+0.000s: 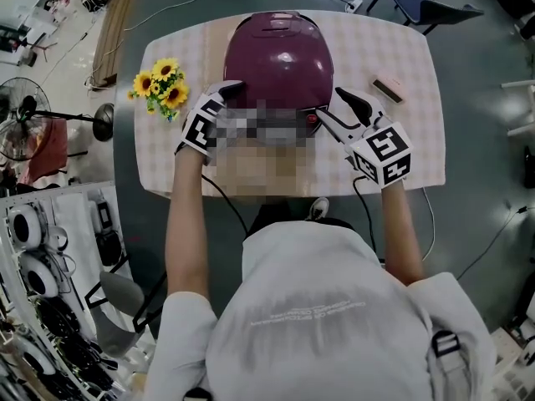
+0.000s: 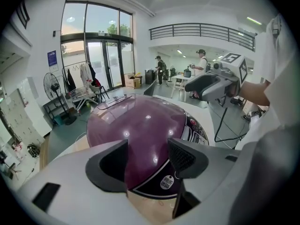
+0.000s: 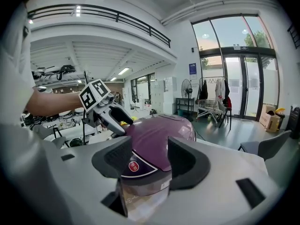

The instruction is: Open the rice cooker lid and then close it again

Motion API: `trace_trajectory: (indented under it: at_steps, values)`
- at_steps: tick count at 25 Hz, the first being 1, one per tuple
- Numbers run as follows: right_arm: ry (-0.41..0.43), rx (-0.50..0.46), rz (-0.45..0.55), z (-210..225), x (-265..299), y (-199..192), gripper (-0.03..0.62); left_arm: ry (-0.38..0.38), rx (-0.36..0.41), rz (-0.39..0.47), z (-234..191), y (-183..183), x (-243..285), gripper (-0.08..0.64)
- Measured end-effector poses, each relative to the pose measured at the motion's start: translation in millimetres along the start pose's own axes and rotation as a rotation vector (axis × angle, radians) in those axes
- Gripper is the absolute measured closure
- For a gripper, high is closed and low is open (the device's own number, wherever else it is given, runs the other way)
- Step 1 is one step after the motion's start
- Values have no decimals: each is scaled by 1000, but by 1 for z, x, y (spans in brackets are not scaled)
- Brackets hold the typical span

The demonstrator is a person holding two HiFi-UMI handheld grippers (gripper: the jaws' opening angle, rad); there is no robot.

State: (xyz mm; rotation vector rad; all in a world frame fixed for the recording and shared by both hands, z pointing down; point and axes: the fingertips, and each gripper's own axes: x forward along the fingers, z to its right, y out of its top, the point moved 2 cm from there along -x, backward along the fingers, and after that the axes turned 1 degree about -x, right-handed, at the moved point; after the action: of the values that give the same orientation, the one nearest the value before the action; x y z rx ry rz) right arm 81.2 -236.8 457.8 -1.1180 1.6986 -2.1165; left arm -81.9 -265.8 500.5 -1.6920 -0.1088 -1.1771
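The maroon rice cooker (image 1: 282,57), lid down, sits mid-width at the table's (image 1: 418,140) far edge. The left gripper (image 1: 224,97) and right gripper (image 1: 343,107) flank its near side, jaws apart and gripping nothing. Sunflowers (image 1: 163,86) sit by the left edge.

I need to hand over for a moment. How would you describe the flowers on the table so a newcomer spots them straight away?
Find the checked table in the head view, with the purple rice cooker at its far middle. The sunflowers are at the table's left edge, left of the cooker. They are the only yellow thing with green leaves. The small block on the cooker's other side is flat and pale.
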Motion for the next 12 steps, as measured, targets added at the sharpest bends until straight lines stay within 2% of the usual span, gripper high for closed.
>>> trace_trajectory:
  at_steps: [12]
  values:
    - [0,11,4,1,0,-2,341,15,-21,-26,1,-2,1,291]
